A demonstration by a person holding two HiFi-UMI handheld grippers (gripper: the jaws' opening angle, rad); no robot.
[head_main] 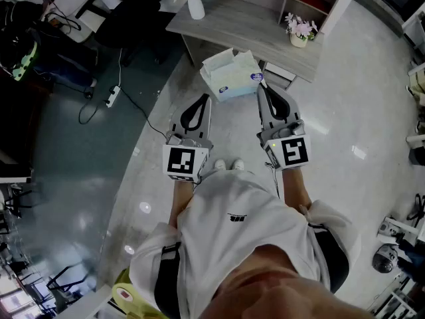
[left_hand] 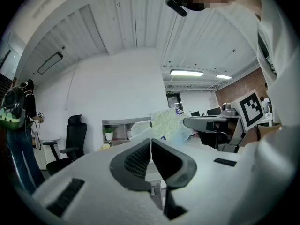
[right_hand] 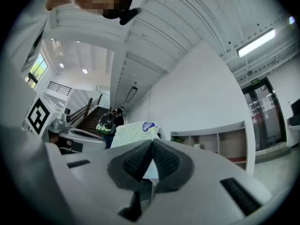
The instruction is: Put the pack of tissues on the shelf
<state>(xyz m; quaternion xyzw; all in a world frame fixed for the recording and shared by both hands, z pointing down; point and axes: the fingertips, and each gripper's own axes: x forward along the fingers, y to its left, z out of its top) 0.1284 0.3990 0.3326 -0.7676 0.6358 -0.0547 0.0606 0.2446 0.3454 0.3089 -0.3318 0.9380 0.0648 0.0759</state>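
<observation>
The pack of tissues (head_main: 232,74), pale green-white with a blue label, hangs in the air between my two grippers, in front of the grey shelf unit (head_main: 252,25). My left gripper (head_main: 207,98) is shut, its tip pinching the pack's lower left edge. Shut as well, my right gripper (head_main: 261,87) holds the pack's right edge. In the left gripper view the pack (left_hand: 169,124) rises just past the closed tip (left_hand: 151,139), with the shelf (left_hand: 119,129) behind. The right gripper view shows the pack (right_hand: 133,133) above its closed tip (right_hand: 152,141) and the shelf cubbies (right_hand: 215,142) beyond.
A white vase with yellow flowers (head_main: 194,2) and a pot of pink flowers (head_main: 299,32) stand on the shelf's top. A power strip with cable (head_main: 113,96) lies on the floor at left. A person with a backpack (left_hand: 16,125) and an office chair (left_hand: 75,137) are off to the left.
</observation>
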